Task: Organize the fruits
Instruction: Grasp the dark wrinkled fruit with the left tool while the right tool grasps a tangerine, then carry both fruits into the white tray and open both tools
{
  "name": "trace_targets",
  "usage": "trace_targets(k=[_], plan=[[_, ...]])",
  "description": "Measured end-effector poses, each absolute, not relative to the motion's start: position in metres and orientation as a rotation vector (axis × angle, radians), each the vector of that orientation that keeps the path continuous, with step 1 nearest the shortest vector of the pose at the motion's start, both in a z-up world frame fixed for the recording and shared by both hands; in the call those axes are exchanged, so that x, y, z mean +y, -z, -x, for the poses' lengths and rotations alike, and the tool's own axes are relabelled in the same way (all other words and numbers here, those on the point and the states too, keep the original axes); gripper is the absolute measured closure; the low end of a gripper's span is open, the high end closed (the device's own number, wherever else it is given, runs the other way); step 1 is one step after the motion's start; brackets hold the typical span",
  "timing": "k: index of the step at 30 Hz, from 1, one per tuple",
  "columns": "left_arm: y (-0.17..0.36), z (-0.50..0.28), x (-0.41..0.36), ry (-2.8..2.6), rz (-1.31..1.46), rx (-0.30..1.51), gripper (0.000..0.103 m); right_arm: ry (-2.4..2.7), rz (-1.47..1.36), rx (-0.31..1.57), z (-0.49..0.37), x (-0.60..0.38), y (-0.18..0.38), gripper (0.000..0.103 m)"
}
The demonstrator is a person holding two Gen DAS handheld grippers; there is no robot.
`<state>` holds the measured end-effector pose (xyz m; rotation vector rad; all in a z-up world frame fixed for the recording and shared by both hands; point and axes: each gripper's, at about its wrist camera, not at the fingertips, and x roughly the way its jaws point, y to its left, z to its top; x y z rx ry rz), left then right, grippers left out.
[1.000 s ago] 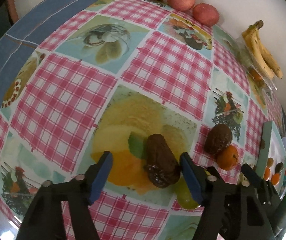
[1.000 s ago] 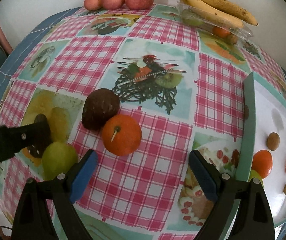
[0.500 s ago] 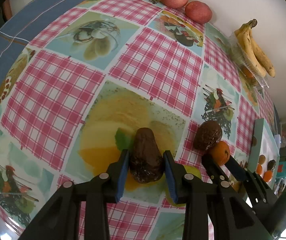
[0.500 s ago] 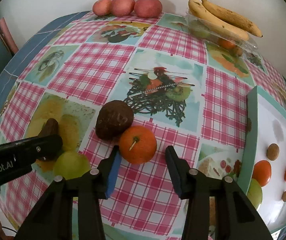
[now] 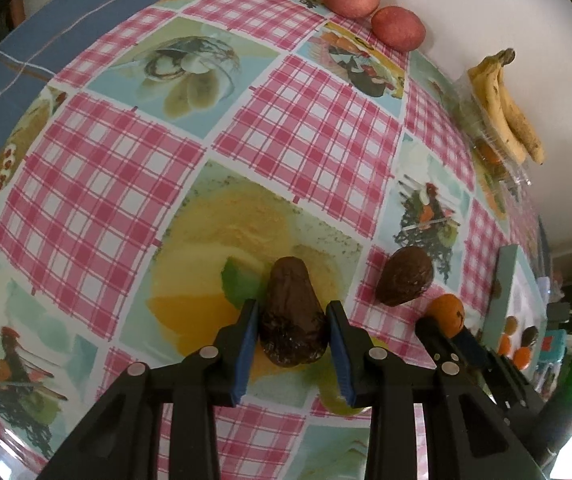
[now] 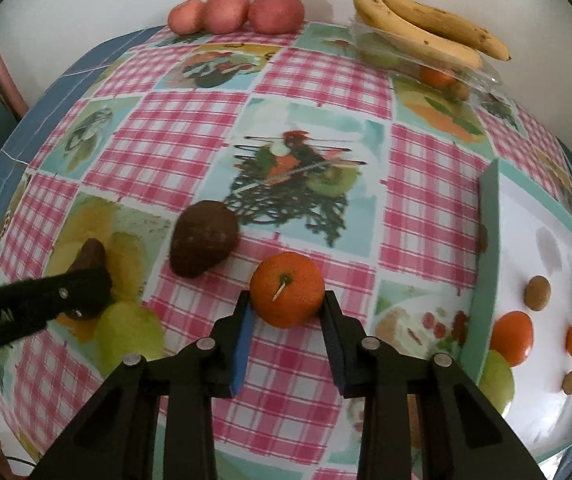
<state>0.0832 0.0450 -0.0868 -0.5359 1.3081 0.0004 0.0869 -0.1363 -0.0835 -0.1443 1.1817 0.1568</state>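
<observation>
Left wrist | green fruit (image 5: 338, 400) mostly hidden behind hand-held gripper (image 5: 292, 344)

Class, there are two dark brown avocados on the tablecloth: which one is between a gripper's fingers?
The elongated avocado, between the left gripper fingers; the rounder avocado lies free.

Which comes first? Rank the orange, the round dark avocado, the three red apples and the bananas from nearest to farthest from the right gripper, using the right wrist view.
1. orange, between the right gripper fingers.
2. round dark avocado, ahead, to the left.
3. bananas at the far right and three red apples at the far left, both by the wall: too close to call.
</observation>
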Motion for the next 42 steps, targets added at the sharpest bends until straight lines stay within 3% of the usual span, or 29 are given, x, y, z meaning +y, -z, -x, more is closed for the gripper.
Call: trace_targets(k=[12, 24, 42], plan=[[0.039, -0.086, 0.043, 0.01, 0.509, 1.129, 0.067, -0.051, 0.104, 1.136, -0.088, -0.169, 0.056, 0.069], [0.027, -0.081, 0.031, 0.025, 0.499, 1.081, 0.067, 0.034, -0.045, 1.131, -0.079, -0.21, 0.023, 0.069], [0.016, -0.067, -0.087, 0.26, 0.253, 1.116, 0.067, 0.33, -0.249, 1.127, -0.055, -0.352, 0.014, 0.068]])
